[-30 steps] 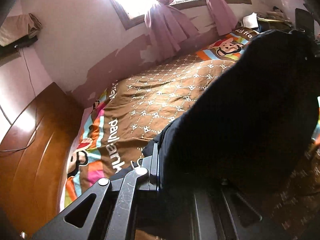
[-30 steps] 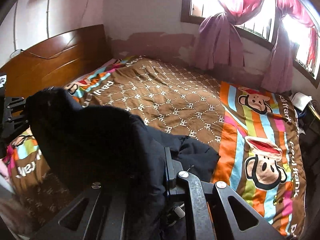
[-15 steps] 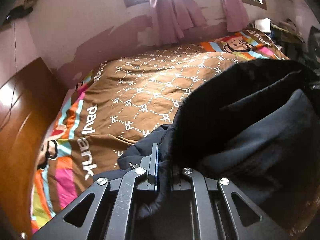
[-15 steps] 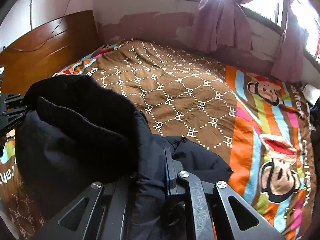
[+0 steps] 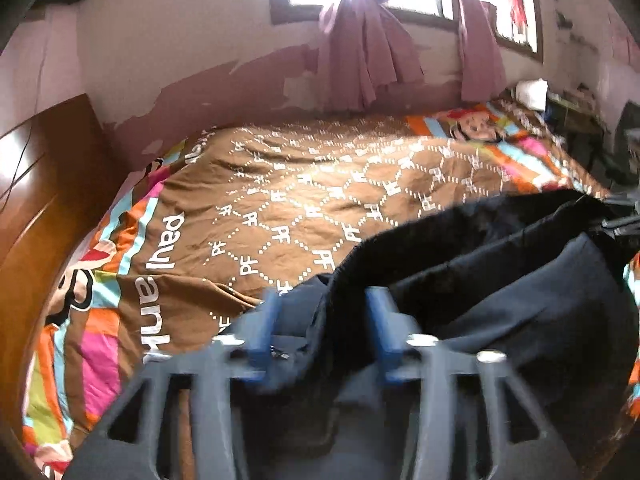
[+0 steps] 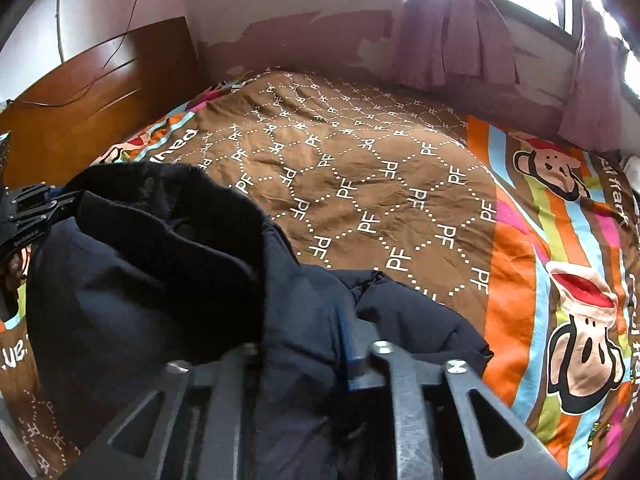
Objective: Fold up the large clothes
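A large black padded jacket (image 5: 520,280) with a dark fleecy collar lies bunched at the near edge of the bed; it also shows in the right wrist view (image 6: 160,264). My left gripper (image 5: 324,320) is open, its blue pads apart with a fold of the jacket hanging loose between them. My right gripper (image 6: 320,332) looks open too; one blue pad (image 6: 352,344) shows, and jacket fabric drapes over the gap and hides the other finger. The left gripper also shows at the far left of the right wrist view (image 6: 28,216).
The bed (image 6: 400,184) carries a brown patterned quilt with striped monkey-print borders. A wooden headboard (image 6: 92,92) stands at the left. A peeling wall and a window with purple curtains (image 5: 368,64) run along the far side. Cluttered furniture (image 5: 568,104) stands at the far right.
Both grippers have lowered the jacket onto the bed's near edge. The left jaws, shut on the collar before, have opened, and the right jaws have parted as well.
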A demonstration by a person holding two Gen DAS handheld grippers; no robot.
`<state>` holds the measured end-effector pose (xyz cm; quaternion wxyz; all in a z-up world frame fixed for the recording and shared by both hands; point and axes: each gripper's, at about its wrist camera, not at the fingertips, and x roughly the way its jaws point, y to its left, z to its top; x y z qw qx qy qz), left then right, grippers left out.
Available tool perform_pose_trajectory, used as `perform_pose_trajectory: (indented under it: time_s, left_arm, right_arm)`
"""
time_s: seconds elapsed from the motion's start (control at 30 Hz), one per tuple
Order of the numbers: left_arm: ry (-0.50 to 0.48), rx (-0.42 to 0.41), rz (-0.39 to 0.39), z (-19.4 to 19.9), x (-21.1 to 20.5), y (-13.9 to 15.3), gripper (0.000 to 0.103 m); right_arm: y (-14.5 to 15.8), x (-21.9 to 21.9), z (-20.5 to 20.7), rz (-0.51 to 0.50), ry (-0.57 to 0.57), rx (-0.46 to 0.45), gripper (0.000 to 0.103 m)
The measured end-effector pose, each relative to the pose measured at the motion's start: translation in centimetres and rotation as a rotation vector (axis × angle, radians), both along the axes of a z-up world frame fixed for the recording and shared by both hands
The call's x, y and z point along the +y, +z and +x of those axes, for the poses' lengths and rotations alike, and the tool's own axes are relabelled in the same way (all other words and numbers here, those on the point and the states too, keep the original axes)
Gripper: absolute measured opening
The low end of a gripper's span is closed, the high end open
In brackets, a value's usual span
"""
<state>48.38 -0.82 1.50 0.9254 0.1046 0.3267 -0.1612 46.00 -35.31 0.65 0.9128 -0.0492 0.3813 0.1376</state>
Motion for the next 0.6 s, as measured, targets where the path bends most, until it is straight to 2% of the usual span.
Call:
perform_pose_trajectory:
  time_s: [0.03,0.1,0.17,0.37,0.4,0.47,0.5,0.53,0.6]
  left_arm:
    - [0.013,-0.016,-0.019,-0.2,0.4,0.3,0.069]
    - [0.024,-0.024,-0.058,-0.3,1.2,0.8,0.069]
    - [0.033,-0.02,-0.081,-0.3,2.0,1.0,0.069]
    - [0.064,-0.001,-0.08,-1.3,4.2,0.3,0.069]
    - [0.069,0.009,-0.069,-1.5,4.3,-0.1,0.069]
    - [0.088,0.025,-0.035,-1.5,4.5,-1.1,0.069]
    - [0.098,0.035,-0.026,-1.4,4.6,-1.5,0.069]
    - [0.107,0.047,-0.023,-1.3,4.6,-1.9,0.069]
    - [0.126,0.066,-0.008,-0.9,4.3,-2.7,0.069]
  right_arm:
    - [0.3,-0.3,-0.2,0.013,0.0,-0.01,0.052]
    - [0.9,-1.0,-0.9,0.053,-0.006,-0.046,0.064]
    - [1.3,-1.7,-1.4,0.088,0.012,-0.047,0.064]
    - [0.4,-2.6,-1.6,0.065,-0.013,-0.018,0.064]
    - [0.2,-2.8,-1.5,0.061,-0.03,-0.021,0.061]
    - [0.1,-3.2,-1.6,0.059,-0.054,-0.032,0.047]
    - [0.2,-3.4,-1.7,0.057,-0.066,-0.038,0.036]
    - [0.4,-3.6,-1.7,0.038,-0.093,-0.054,0.02]
    - [0.6,-4.1,-1.5,0.022,-0.122,-0.07,0.018]
